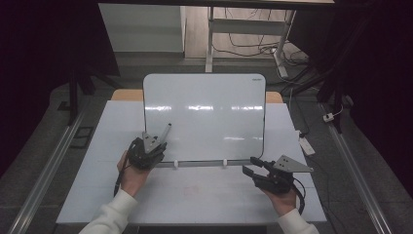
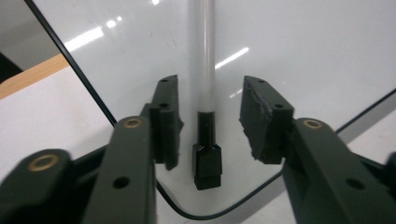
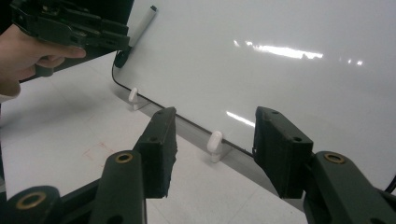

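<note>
- The jaws of the left gripper point(image 2: 209, 121) are apart, one each side of a marker point(image 2: 205, 93) lying on the whiteboard point(image 1: 209, 114)
- The right gripper point(image 3: 212, 149) is spread wide with nothing in it, near the whiteboard's bottom edge on the white surface point(image 1: 204, 195)

No legible text; tiny mark on whiteboard point(image 1: 204, 117) corner unreadable

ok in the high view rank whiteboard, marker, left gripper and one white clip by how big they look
1. whiteboard, by far the largest
2. left gripper
3. marker, thin; partly hidden by the gripper, so its rank against the gripper is unsure
4. white clip, smallest
</note>
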{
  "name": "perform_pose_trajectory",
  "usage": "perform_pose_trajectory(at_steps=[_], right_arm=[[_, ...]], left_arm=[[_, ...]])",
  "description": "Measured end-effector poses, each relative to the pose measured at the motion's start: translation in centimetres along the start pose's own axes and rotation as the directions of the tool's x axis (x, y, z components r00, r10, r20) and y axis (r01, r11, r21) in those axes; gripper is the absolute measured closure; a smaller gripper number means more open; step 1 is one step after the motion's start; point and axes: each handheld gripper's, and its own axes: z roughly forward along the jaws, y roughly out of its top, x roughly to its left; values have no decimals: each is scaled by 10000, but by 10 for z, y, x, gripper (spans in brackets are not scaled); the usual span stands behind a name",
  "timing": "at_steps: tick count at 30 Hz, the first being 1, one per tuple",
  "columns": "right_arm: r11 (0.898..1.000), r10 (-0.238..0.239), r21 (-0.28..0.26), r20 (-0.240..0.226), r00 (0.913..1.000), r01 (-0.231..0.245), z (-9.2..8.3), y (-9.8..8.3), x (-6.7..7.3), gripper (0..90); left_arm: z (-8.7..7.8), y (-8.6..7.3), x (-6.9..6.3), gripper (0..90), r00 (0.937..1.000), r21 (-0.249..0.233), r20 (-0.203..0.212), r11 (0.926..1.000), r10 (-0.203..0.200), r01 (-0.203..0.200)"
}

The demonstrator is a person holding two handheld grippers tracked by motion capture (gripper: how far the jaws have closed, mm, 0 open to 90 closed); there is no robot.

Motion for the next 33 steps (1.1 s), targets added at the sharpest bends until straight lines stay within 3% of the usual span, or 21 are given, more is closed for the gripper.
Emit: perform_pose_trajectory(at_steps=[2,6,10,14,22,33], right_arm=[[10000,1,27,-34,10000,-1,0,0,-1,481],[9998,-58,178,-51,10000,59,-1,-2,-4,469],[9986,-320,434,122,9994,315,-2,-4,-7,459],[9961,-570,692,317,9979,547,-3,-8,-10,446],[9908,-953,1017,612,9936,887,-9,-15,-15,431],[9805,-1423,1516,1066,9841,1253,-16,-26,-20,410]], left_arm=[[-4,-1,4,535,9992,-150,345,9997,-183,188],[-12,-3,12,467,9908,-158,1273,9987,-454,478],[-20,-9,18,405,9797,-177,1889,9973,-670,716],[-28,-15,24,378,9631,-199,2531,9949,-910,992],[-47,-37,30,354,9421,-151,3187,9932,-1043,1151],[-75,-81,41,330,9277,-19,3510,9907,-1270,1363]])
